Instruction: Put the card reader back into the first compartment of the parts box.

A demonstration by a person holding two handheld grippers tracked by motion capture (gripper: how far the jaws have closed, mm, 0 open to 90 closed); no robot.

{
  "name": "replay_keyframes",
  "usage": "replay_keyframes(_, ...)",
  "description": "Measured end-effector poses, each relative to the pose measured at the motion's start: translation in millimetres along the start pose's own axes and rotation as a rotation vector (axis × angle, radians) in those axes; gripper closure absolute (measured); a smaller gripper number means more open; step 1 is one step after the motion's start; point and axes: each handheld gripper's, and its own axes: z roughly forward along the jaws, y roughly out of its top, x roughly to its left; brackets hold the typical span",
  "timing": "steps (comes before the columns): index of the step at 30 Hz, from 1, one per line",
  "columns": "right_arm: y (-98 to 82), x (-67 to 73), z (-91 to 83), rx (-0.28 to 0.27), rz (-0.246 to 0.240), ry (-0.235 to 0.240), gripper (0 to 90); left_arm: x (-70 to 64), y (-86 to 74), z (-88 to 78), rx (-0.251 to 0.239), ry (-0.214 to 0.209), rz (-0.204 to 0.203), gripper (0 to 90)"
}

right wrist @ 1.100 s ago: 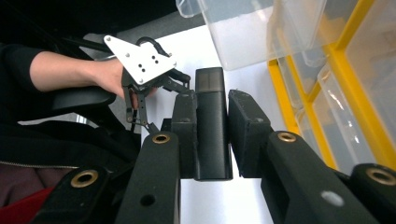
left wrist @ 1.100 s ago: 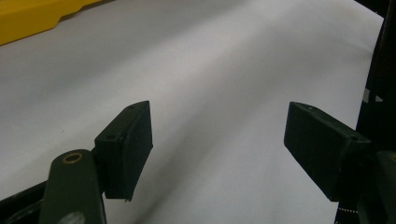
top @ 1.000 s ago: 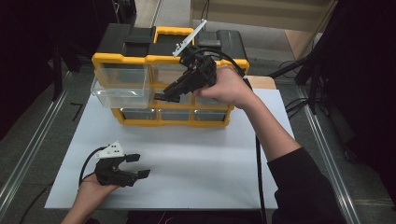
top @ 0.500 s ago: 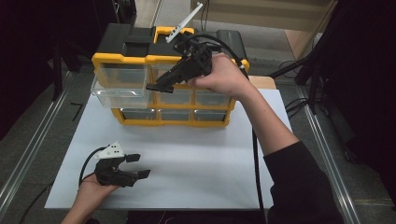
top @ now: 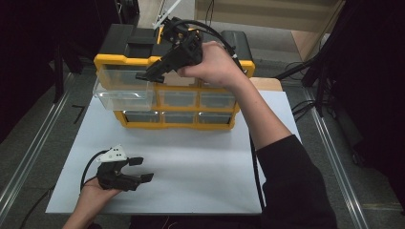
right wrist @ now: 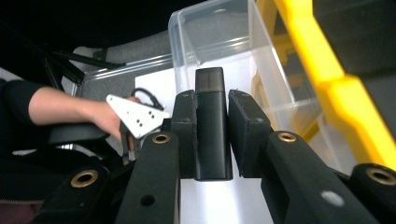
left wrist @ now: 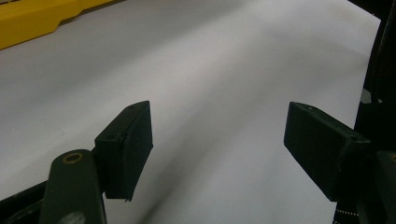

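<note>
Clamping a black block point(right wrist: 212, 126) between the two fingers point(right wrist: 187, 135) of the right gripper point(right wrist: 212, 112), pads pressing on both of its long sides, its top end sticking out past the fingertips. Hanging, block and all, just above the open clear drawer point(right wrist: 224, 42), pulled out of the top-left slot of the yellow organizer point(top: 176, 95). Showing in the high view as the right gripper point(top: 149, 76) tilted down toward the drawer point(top: 125, 93), the right hand point(top: 212, 64) wrapped around its body and the cable arcing over the organizer's black top. Having risen from in front of the organizer a second ago, finger tips then lower, against the drawer fronts.

Standing wide apart, the fingers point(left wrist: 126, 149) of the left gripper point(left wrist: 219, 140), nothing between them, white sheet point(left wrist: 224, 60) beneath. Resting low near the front-left corner of the sheet point(top: 200, 157) in the high view, the left gripper point(top: 138, 171) in the left hand point(top: 93, 193), well apart from the organizer, in the same spot as before. Lying on the table point(top: 43, 143), sheet and organizer both, with the organizer at the sheet's far edge.
</note>
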Motion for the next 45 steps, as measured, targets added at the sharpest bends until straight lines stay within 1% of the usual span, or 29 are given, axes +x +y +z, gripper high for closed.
replay_keyframes(2, 5.0, -1.2, 4.4, -0.002, 0.002, -0.002, 71.0, 0.5, 0.2, -0.5, 0.002, -0.002, 0.0, 25.1)
replay_keyframes(3, 9.7, -2.7, 9.2, -0.003, 0.003, 0.001, 71.0, 0.9, -0.1, -0.5, 0.0, -0.002, 0.0, 25.1)
replay_keyframes(5, 12.0, -3.7, 12.0, -0.005, 0.003, 0.003, 71.0, 1.6, -0.7, -0.3, 0.006, -0.006, -0.007, 25.1)
replay_keyframes(8, 19.8, -4.5, 20.9, -0.001, 0.009, -0.012, 71.0, 1.2, -0.6, 0.2, 0.007, -0.006, 0.0, 25.0)
replay_keyframes(10, 27.2, -1.8, 29.7, 0.004, 0.003, -0.022, 71.0, 1.3, -0.4, -0.3, 0.005, -0.011, -0.002, 25.0)
replay_keyframes(11, 27.2, -1.8, 29.7, 0.004, 0.003, -0.022, 71.0, 1.6, -0.3, -0.3, 0.002, -0.011, -0.004, 25.0)
replay_keyframes(14, 33.0, -1.3, 39.6, 0.01, 0.002, -0.035, 70.9, 1.4, -0.3, -0.2, 0.006, -0.01, -0.003, 25.0)
replay_keyframes(18, 36.1, -1.6, 50.7, 0.022, -0.006, -0.032, 70.9, 1.3, -1.1, -1.1, 0.008, -0.011, 0.0, 25.0)
replay_keyframes(20, 36.4, -2.2, 53.9, 0.025, -0.003, -0.029, 70.9, 2.3, -1.3, -1.5, 0.008, -0.007, -0.007, 25.0)
replay_keyframes(22, 36.3, -2.0, 56.6, 0.03, 0.001, -0.025, 70.8, 2.6, -1.3, -2.1, 0.006, -0.005, -0.006, 25.0)
replay_keyframes(24, 35.5, -1.2, 60.3, 0.039, -0.005, -0.028, 70.6, 1.9, -1.1, -2.5, 0.003, -0.005, -0.002, 25.0)
replay_keyframes(27, 35.5, -0.9, 62.5, 0.044, 0.003, -0.027, 69.9, 1.7, -1.1, -2.2, 0.002, -0.007, -0.002, 25.1)
replay_keyframes(28, 35.5, -0.5, 63.5, 0.045, 0.008, -0.03, 68.3, 1.7, -1.2, -2.0, 0.001, -0.006, -0.003, 25.0)
replay_keyframes(29, 35.2, 0.0, 64.1, 0.04, 0.009, -0.036, 63.8, 1.6, -1.2, -2.2, 0.002, -0.007, -0.003, 25.0)
replay_keyframes(30, 35.0, -0.2, 63.7, 0.037, 0.012, -0.029, 59.4, 1.5, -1.3, -2.5, 0.001, -0.007, -0.002, 25.0)
replay_keyframes(31, 34.9, -0.7, 62.4, 0.037, 0.022, -0.026, 56.8, 1.4, -1.3, -2.7, 0.001, -0.008, -0.002, 25.0)
replay_keyframes(32, 34.4, -0.8, 60.0, 0.03, 0.023, -0.034, 54.6, 1.2, -1.2, -2.8, 0.001, -0.007, -0.002, 25.0)
replay_keyframes(34, 32.2, 0.1, 54.0, 0.009, 0.03, -0.033, 51.4, 1.4, -1.2, -2.6, 0.002, -0.009, -0.002, 25.0)
replay_keyframes(35, 30.8, 1.2, 50.5, 0.007, 0.036, -0.041, 48.9, 1.3, -1.2, -2.2, 0.001, -0.007, -0.003, 25.0)
replay_keyframes(36, 29.0, 1.5, 47.7, -0.001, 0.031, -0.052, 46.3, 1.3, -1.4, -1.8, 0.0, -0.008, -0.004, 25.0)
replay_keyframes(38, 24.2, 1.9, 41.1, -0.011, 0.035, -0.067, 44.7, 1.2, -1.3, -1.8, 0.009, -0.011, -0.002, 25.1)
replay_keyframes(39, 21.6, 1.8, 37.3, -0.03, 0.033, -0.082, 43.0, 1.1, -1.3, -1.8, 0.009, -0.011, -0.002, 25.1)
replay_keyframes(40, 18.6, 1.3, 33.6, -0.05, 0.036, -0.081, 41.1, 1.1, -1.5, -1.7, 0.006, -0.01, -0.003, 25.1)
replay_keyframes(41, 15.7, 1.4, 29.8, -0.058, 0.047, -0.078, 39.8, 1.2, -1.7, -1.9, 0.005, -0.009, -0.006, 25.1)
replay_keyframes(42, 12.7, 1.4, 26.3, -0.065, 0.047, -0.08, 38.7, 1.5, -1.8, -1.9, 0.002, -0.009, -0.006, 25.1)
replay_keyframes(45, 3.9, 2.9, 16.8, -0.086, 0.037, -0.097, 33.8, 2.5, -1.8, -1.8, 0.006, -0.007, -0.011, 25.1)
